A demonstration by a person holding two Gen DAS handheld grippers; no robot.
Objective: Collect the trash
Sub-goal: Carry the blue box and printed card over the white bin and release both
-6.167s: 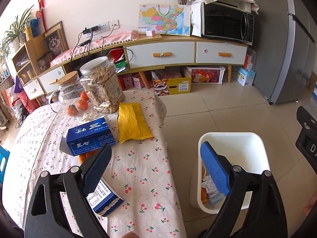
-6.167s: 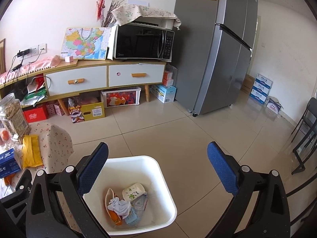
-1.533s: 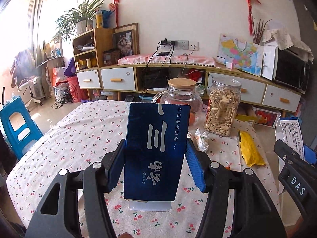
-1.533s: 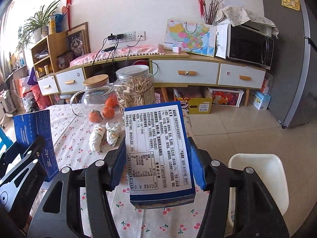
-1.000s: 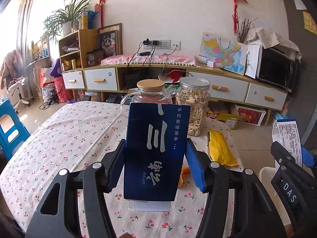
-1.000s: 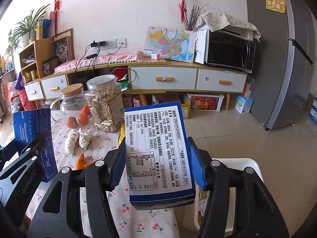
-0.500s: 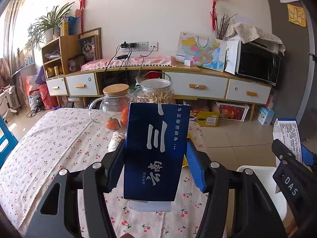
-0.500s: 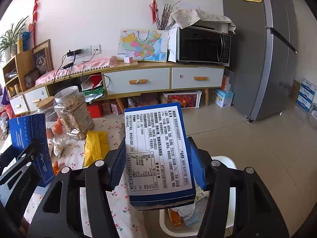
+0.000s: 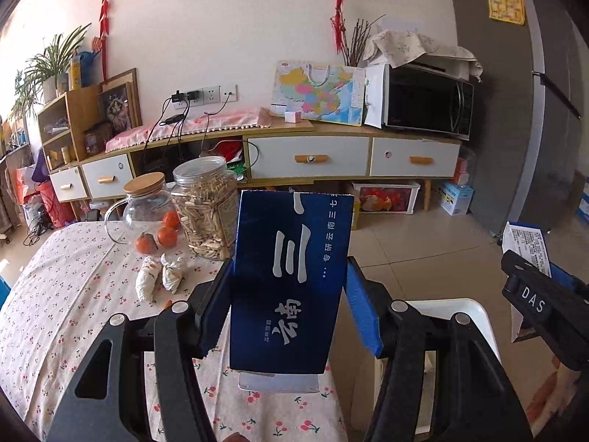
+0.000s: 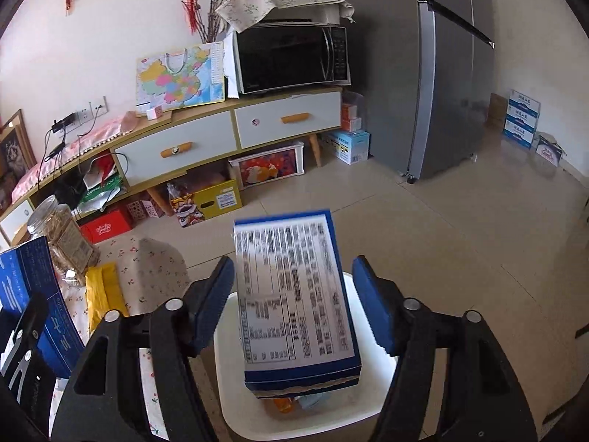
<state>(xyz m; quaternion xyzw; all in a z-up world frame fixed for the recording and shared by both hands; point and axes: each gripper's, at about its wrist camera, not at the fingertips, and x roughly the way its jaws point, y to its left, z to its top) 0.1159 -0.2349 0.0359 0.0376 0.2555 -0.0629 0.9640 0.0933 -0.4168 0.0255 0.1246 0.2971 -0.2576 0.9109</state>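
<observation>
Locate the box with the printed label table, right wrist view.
The label-printed box sits centre frame between the open fingers of the right gripper, touching neither and blurred, directly above the white bin on the floor beside the table.

Glossy card box (image 9: 291, 287); smooth white plastic bin (image 10: 235, 394); matt printed cloth on table (image 9: 66, 302); glass jar (image 9: 206, 210).

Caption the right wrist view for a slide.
Right gripper, jaws apart, with a blurred labelled box between them above the white bin beside the table.
</observation>
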